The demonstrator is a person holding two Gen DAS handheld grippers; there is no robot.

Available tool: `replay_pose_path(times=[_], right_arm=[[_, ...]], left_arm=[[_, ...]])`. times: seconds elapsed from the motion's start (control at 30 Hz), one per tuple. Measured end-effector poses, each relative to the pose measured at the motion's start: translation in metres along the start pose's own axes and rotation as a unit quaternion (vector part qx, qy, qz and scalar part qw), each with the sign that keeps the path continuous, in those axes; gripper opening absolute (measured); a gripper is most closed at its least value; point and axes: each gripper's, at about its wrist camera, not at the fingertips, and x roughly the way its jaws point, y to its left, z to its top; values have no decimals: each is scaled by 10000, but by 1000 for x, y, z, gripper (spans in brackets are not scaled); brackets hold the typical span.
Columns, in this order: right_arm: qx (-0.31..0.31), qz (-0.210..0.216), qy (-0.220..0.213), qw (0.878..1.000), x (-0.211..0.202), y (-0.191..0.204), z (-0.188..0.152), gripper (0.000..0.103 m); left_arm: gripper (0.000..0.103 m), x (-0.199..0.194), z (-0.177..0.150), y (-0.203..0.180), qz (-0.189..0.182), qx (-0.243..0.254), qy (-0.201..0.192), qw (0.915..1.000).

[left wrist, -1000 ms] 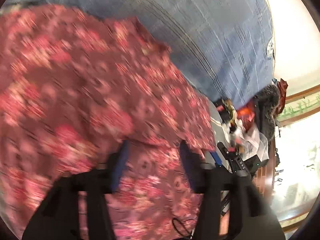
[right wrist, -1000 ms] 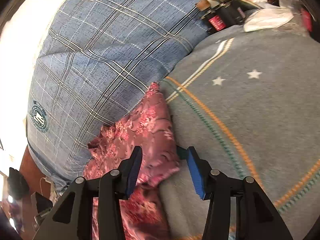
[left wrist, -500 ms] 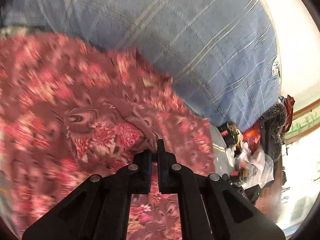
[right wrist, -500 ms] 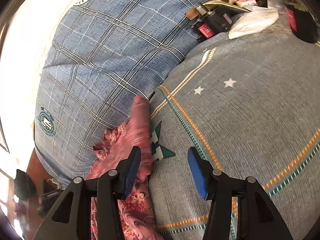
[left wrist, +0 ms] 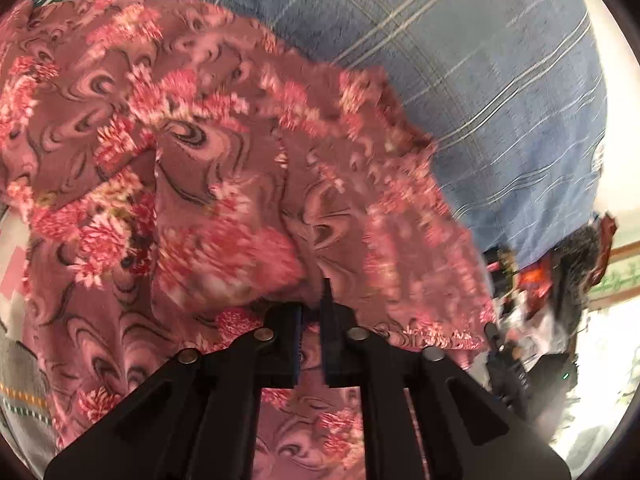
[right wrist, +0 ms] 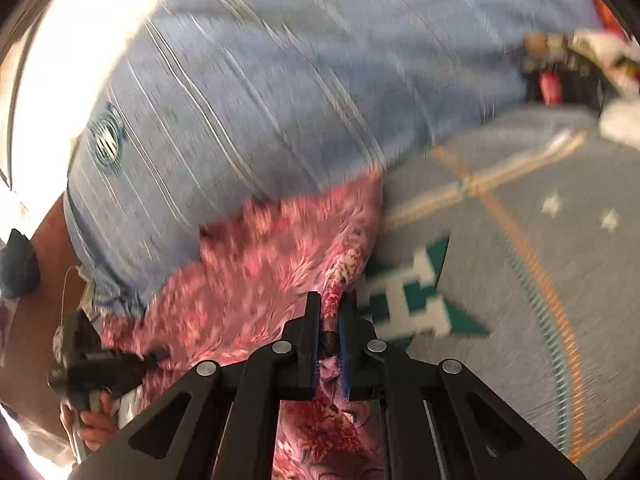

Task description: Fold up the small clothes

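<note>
Barely begun: left gripper (left wrist: 311, 312) and right gripper (right wrist: 330, 320) both clamped on unfolded floral garment (left wrist: 208, 168), folding still ahead.

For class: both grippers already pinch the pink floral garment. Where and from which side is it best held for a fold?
By its edges. The right gripper pinches the hem of the floral garment beside the grey blanket; the left gripper clamps a raised ridge. Thin, limp cloth probably suits a low, sideways approach along an edge.
</note>
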Motion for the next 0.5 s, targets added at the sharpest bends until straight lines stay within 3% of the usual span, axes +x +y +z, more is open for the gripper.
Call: replay_pose_path(times=[0.1,0.13,0.17,0.23,0.27,0.3,0.33,0.4,0.43,0.5], right_arm=[[-175,-320,761,9964,20,-8,-7,9],[-90,-176,657,9976,9,-9,-8,18],[-4,-9,568,9984,-5,-12,-10,19],[-4,407,552,9976,-33,-16,-20,29],[-98,397,608,9973,-47,-18,-30,37],[-198,295,675,9971,-55,-19,-41,37],[-284,234,816,9960,-58,-21,-53,37],[-527,136,1305,9900,-54,-18,-76,16],[-854,0,1347,9872,-58,-10,-89,3],[-1285,-221,936,9870,-75,6,-96,2]], left_arm=[[9,-6,-4,-4,44,74,30,10000],[11,-12,-8,-5,21,143,15,9999],[13,-20,-13,-5,50,268,-46,9996],[27,-34,-26,-3,184,484,-146,9986],[40,-38,-32,0,212,554,-174,9981],[46,-42,-40,3,268,626,-198,9975],[46,-44,-46,7,311,671,-201,9971],[46,-46,-60,12,306,734,-131,9967],[46,-47,-64,11,295,763,-156,9965],[46,-55,-74,11,278,846,-185,9959]])
